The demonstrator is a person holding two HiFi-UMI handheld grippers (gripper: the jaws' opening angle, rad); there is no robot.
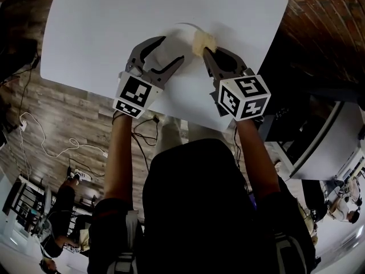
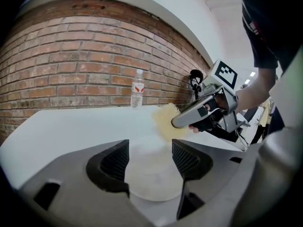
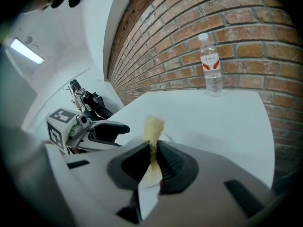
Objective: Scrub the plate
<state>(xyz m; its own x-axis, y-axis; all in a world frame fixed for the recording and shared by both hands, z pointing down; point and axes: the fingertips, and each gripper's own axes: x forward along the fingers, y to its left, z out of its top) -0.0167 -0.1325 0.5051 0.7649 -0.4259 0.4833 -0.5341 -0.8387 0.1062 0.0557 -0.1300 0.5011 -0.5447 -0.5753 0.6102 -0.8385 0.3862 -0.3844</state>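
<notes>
A white plate (image 1: 185,34) lies flat on the white table (image 1: 97,33). My left gripper (image 1: 174,48) stands open over the plate's left part, with its jaws apart on either side of it. In the left gripper view the plate (image 2: 151,176) shows between and below the black pads (image 2: 115,162), which do not press on it. My right gripper (image 1: 207,52) is shut on a yellow sponge (image 1: 204,41) at the plate's right edge. In the right gripper view the sponge (image 3: 154,126) is squeezed thin and sticks out past the fingertips.
A clear water bottle (image 2: 137,89) with a red label stands upright at the table's far edge against a brick wall (image 2: 71,56); it also shows as the bottle (image 3: 210,72) in the right gripper view. The table's near edge runs just under both grippers.
</notes>
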